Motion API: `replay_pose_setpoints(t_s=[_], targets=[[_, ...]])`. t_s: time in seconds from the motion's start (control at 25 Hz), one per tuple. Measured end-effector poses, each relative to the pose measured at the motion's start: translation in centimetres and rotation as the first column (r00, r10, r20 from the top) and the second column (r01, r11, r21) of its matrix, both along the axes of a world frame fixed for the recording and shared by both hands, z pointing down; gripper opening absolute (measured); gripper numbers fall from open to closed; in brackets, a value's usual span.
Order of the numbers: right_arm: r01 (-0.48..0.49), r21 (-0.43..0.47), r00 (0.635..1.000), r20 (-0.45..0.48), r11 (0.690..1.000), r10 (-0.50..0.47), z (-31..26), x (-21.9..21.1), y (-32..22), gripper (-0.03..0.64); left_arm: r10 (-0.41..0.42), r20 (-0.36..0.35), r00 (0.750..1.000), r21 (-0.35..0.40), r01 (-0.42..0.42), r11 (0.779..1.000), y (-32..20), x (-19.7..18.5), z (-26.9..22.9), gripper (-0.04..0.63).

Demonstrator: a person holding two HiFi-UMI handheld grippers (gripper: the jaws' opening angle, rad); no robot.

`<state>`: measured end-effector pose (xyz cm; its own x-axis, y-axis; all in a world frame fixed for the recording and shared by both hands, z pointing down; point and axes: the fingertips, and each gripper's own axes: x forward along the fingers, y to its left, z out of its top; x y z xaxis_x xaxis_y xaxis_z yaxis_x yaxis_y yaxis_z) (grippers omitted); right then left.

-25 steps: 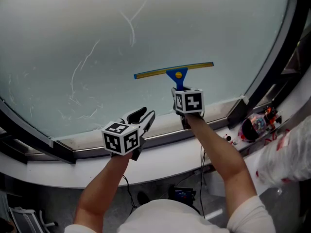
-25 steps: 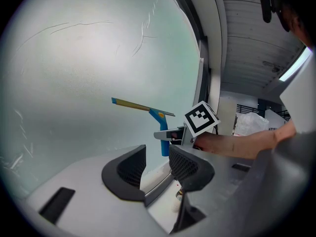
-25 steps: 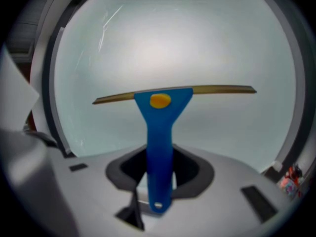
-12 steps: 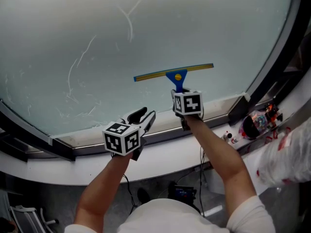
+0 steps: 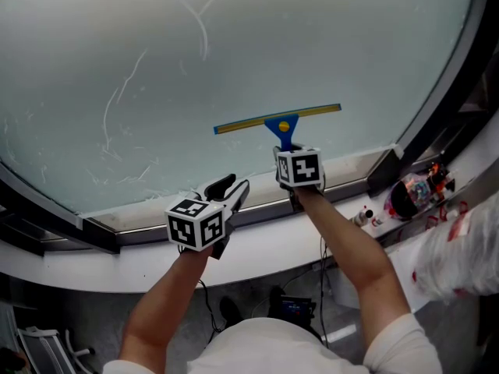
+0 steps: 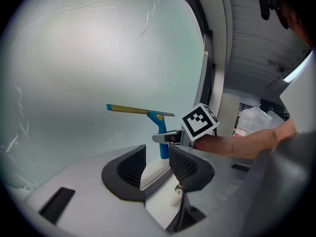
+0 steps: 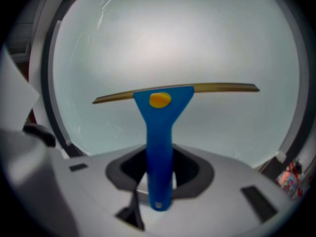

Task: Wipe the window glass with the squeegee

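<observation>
The squeegee [image 5: 281, 125] has a blue handle with a yellow dot and a thin yellow blade. The blade lies level against the lower part of the window glass [image 5: 273, 45]. My right gripper [image 5: 290, 148] is shut on the squeegee [image 7: 160, 132] handle from below, and the handle stands upright between the jaws of the right gripper [image 7: 160, 174]. My left gripper [image 5: 228, 189] hovers over the sill, left of the squeegee, open with nothing between its jaws. In the left gripper view the left gripper [image 6: 155, 168] points towards the squeegee [image 6: 159, 127] and the right gripper [image 6: 170, 138].
Thin white streaks [image 5: 117, 115] mark the glass at the left. A white sill [image 5: 257, 236] runs below the pane, and a dark frame [image 5: 444, 92] rises at the right. A small bottle [image 5: 362, 218], a colourful pouch [image 5: 413, 193] and a white plastic bag [image 5: 460, 248] lie at the right.
The right gripper has drawn the squeegee a little way down the glass towards the sill. The left gripper has stayed where it was.
</observation>
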<state>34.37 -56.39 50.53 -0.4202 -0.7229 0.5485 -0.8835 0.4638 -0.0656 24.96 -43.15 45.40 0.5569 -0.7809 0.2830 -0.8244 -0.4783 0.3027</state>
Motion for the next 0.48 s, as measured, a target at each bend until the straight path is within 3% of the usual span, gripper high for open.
replay_pose_setpoints(t_s=[0.48], targets=[[-0.001,-0.046,1.000,-0.006,0.999,0.000,3.2,0.1,0.5,0.147,-0.006,0.001,1.000,-0.040,0.006,0.999,0.6,0.2,2.0,0.167]])
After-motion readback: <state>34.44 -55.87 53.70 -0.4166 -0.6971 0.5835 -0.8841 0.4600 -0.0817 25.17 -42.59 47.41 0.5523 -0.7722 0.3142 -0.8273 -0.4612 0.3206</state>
